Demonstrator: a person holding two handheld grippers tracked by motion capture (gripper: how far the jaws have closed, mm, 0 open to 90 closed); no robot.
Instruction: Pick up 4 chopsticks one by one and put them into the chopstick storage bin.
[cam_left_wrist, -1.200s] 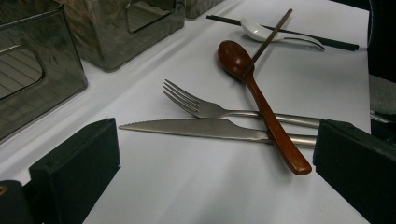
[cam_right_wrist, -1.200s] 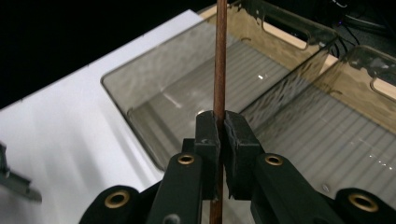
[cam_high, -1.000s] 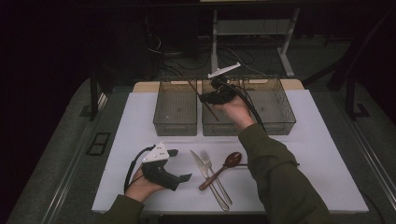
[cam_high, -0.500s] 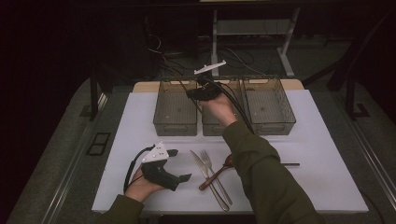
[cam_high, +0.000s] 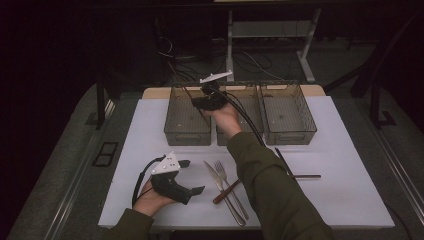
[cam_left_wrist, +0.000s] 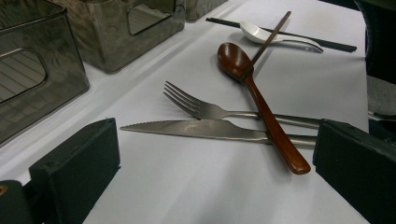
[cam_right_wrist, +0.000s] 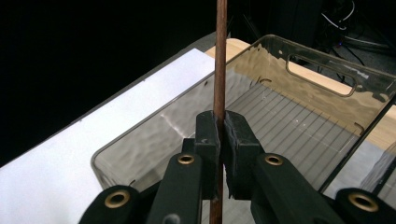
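Your left hand-held gripper (cam_high: 192, 176) rests on the bench (cam_high: 345, 200) at the near left, jaws wide apart with nothing between them, probably parked so it stays clear while the other hand works. Just right of it lie the knife (cam_left_wrist: 205, 129) and fork (cam_left_wrist: 210, 110) side by side, with the brown wooden spoon (cam_left_wrist: 261, 105) laid across both handles, so that pile looks not yet sorted. Farther right a white spoon (cam_left_wrist: 261, 35) and a dark chopstick (cam_left_wrist: 299, 36) lie on the bench too. Your right hand-held gripper (cam_right_wrist: 219, 126) is closed tight on a brown chopstick (cam_right_wrist: 219, 56), pinched about mid-length and standing upright, held over the leftmost of the three clear bins (cam_right_wrist: 322, 60). My read: you hold it steep so it drops lengthwise into that bin without catching the rim.
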